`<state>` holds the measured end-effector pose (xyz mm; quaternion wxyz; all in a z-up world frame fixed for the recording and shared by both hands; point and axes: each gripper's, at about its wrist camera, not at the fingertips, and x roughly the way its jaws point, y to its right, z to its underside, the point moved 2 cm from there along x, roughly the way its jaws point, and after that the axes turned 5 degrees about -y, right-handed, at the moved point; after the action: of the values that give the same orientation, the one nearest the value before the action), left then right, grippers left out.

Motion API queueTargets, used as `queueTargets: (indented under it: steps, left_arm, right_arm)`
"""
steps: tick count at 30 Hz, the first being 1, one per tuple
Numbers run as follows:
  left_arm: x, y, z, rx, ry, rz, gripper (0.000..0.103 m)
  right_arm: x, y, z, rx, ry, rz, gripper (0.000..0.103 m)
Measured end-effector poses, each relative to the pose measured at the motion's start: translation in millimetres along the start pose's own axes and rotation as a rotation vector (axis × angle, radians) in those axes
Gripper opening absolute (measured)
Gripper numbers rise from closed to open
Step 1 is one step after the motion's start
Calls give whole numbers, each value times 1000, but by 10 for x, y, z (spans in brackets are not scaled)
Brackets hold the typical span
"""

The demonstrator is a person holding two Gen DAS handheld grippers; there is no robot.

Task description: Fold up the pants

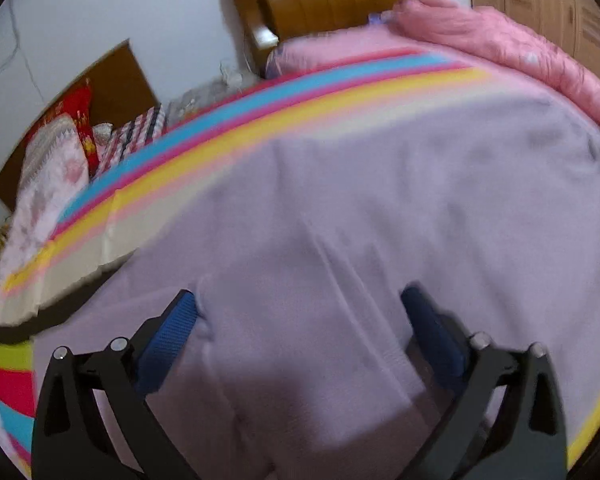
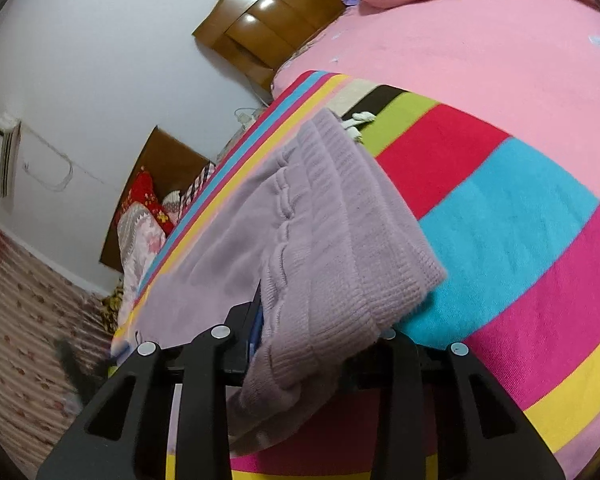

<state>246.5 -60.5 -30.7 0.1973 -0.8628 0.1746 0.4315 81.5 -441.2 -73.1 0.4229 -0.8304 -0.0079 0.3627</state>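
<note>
Right wrist: jaws [image 2: 320,320] grip lilac pants [image 2: 332,216] waistband.

- The left wrist view looks steeply down, close over the lilac pants [image 1: 340,220] on the bed, towards the wooden headboard [image 1: 332,0].
- The right wrist view sits lower and flatter, right against the pants' ribbed waistband [image 2: 340,248].
- Both share the striped blanket [image 2: 500,208], headboard and white wall [image 1: 100,12].
</note>
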Motion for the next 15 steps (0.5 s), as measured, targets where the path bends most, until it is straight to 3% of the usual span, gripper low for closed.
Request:
queueTargets:
  steps: [3, 7, 9, 12, 15]
  left_arm:
    - [64, -101, -6, -48, -42, 60, 102]
    - [-7, -101, 3, -32, -19, 62, 101]
    - [-317, -205, 36, -76, 97, 117, 101]
    - [-880, -595, 124, -225, 295, 205, 101]
    - [-1262, -1243, 356, -428, 395, 178, 101]
  right_arm:
    - [-40, -35, 16, 22, 42, -2, 34]
    - [-191, -405, 13, -82, 139, 84, 34]
    - [-254, -744, 14, -195, 190, 140, 34]
    - [-230, -1684, 177, -500, 263, 190, 34]
    - [-19, -2661, 623, -825, 281, 156, 34]
